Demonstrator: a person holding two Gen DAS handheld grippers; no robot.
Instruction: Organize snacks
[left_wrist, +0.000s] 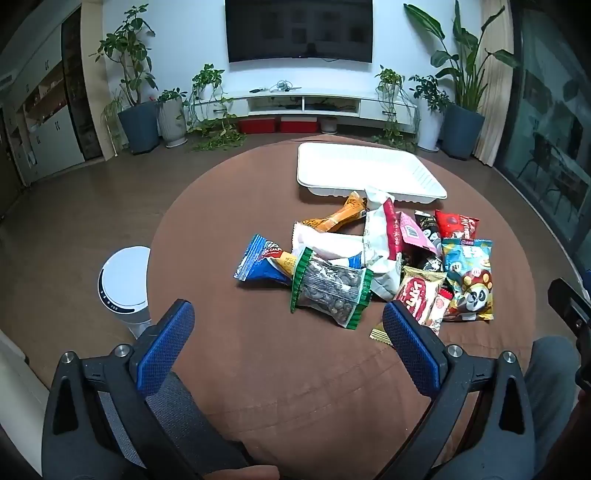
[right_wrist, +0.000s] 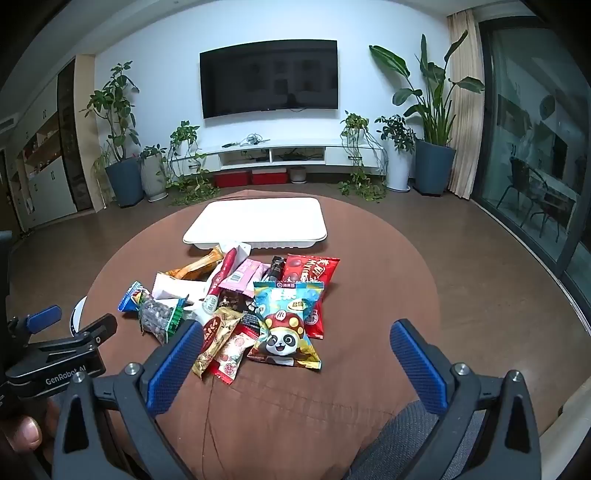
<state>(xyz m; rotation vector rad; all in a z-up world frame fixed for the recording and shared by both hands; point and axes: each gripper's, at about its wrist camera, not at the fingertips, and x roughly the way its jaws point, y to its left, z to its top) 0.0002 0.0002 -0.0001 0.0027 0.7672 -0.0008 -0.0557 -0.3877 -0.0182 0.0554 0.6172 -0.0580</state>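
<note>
Left gripper (left_wrist: 288, 321): I read its jaws as spread wide, nothing between the blue pads; it points down at the near edge of the pile.
Right gripper (right_wrist: 295, 341): I read its jaws as equally wide and empty, tilted down at the same pile.
Snack pile (left_wrist: 373, 258): loose packets heaped on the brown table (left_wrist: 258, 369), all still outside the tray.
White tray (left_wrist: 369, 171): empty, at 12 o'clock beyond the pile, its near rim just behind the farthest packets.
Nut packet (left_wrist: 330, 286): clear with green ends, at 12 o'clock from my left gripper and nearest to it; long axis runs roughly 10 to 4 o'clock.
Panda packet (right_wrist: 282, 328): at 12 o'clock from my right gripper, slightly left of centre, nearest to that side; long axis runs roughly 12 to 6 o'clock.
Nearer hand, my judgement: left for the nut packet, right for the panda packet.
Coming move, my judgement: advance toward 12 o'clock and close across a packet's short side.
</note>
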